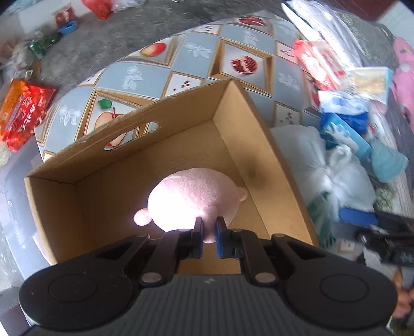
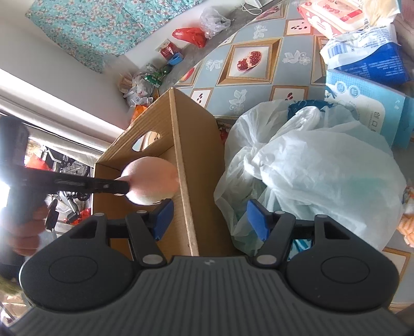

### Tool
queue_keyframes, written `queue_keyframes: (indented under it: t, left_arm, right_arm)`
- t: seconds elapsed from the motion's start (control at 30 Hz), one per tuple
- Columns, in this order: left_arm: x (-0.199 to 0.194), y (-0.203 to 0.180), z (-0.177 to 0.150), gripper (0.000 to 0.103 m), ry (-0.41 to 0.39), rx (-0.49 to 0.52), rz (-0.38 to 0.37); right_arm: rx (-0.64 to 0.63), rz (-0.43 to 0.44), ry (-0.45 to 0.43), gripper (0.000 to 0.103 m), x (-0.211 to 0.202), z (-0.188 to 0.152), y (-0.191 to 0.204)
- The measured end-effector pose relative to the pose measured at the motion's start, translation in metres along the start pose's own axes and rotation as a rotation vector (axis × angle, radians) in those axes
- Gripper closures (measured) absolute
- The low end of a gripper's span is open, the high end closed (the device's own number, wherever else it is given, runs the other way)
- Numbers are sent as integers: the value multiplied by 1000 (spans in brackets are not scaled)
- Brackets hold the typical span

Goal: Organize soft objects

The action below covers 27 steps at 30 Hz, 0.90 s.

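My left gripper (image 1: 209, 222) points straight down and is shut on a nub of a pink plush toy (image 1: 191, 196). The toy hangs over the inside of an open cardboard box (image 1: 261, 144) on the table. From the right wrist view the plush toy (image 2: 152, 181) is at about rim height, with the left gripper (image 2: 123, 186) reaching in from the left. My right gripper (image 2: 210, 208) is open with nothing held. Its jaws straddle the box wall (image 2: 182, 160) and the edge of a white plastic bag (image 2: 310, 168). One of its blue fingers (image 1: 357, 217) shows in the left wrist view.
The table has a fruit-patterned cloth (image 2: 248, 64). Blue tissue packs (image 2: 367, 103) and red-and-white packets (image 2: 328, 15) crowd its right side behind the bag. On the floor lie an orange snack bag (image 1: 23, 111) and other litter (image 2: 145, 82).
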<state>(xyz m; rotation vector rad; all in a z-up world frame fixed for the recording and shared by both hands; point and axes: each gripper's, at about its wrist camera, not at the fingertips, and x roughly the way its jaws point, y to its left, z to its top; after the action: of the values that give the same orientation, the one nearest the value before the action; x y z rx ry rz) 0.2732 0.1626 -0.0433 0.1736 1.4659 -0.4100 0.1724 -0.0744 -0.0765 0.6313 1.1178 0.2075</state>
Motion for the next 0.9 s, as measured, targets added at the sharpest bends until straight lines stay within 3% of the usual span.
queue_keyframes:
  t: [0.13,0.27,0.33,0.47,0.7,0.9]
  left_arm:
    - [-15,-7,-2,94,37,60,-4]
    - [2,-14,3,93,48,104,23]
    - [17,-14,11,93,30,109,22]
    - [42,-14,29,94,-42,132,93]
    - [46,-11,62,93,-118,102,73]
    - [42,-16,70,93,-185,96,53]
  right_arm:
    - [19,1,-15,40,-4,2,-3]
    - [21,-3,-27,40,-4,4,-5]
    - [20,-8,-28,40,-3,3,-6]
    - [14,-30,-26,39,-5,-1,-10]
    - [42,-52,-17,39,-4,-7,-20]
    - [51,-52,-30,39,-2,-5,-22]
